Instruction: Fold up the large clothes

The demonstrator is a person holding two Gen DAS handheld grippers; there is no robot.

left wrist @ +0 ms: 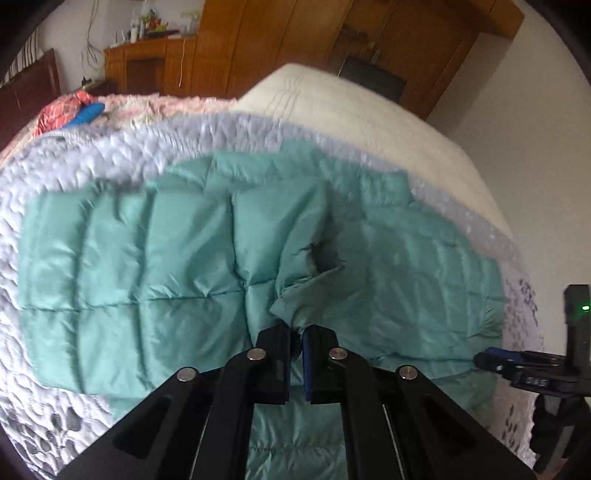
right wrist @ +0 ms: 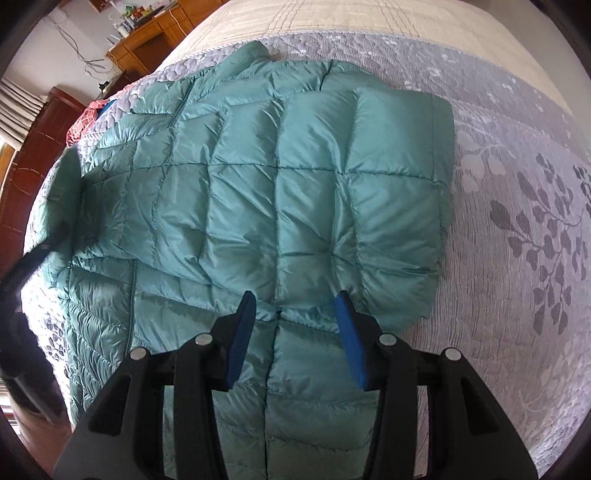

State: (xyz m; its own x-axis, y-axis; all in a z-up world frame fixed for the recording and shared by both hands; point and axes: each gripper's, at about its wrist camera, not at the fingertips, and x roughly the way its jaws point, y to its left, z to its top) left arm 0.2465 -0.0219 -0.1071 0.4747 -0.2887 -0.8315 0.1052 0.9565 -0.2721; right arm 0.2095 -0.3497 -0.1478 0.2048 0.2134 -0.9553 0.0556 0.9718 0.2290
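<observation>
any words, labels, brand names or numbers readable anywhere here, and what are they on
None can be read.
Teal puffer jacket: no label or logo shows.
Right hand-held gripper: small pale marks on its body, too blurred to read.
Items on the wooden cabinet: too small to read.

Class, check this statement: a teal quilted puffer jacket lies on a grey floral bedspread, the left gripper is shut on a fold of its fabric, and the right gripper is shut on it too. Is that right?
Not quite. The right gripper is open, its blue pads apart above the puffer jacket, as the right wrist view shows. The rest holds: the left gripper pinches a fold, and the jacket lies on the grey floral bedspread.
</observation>
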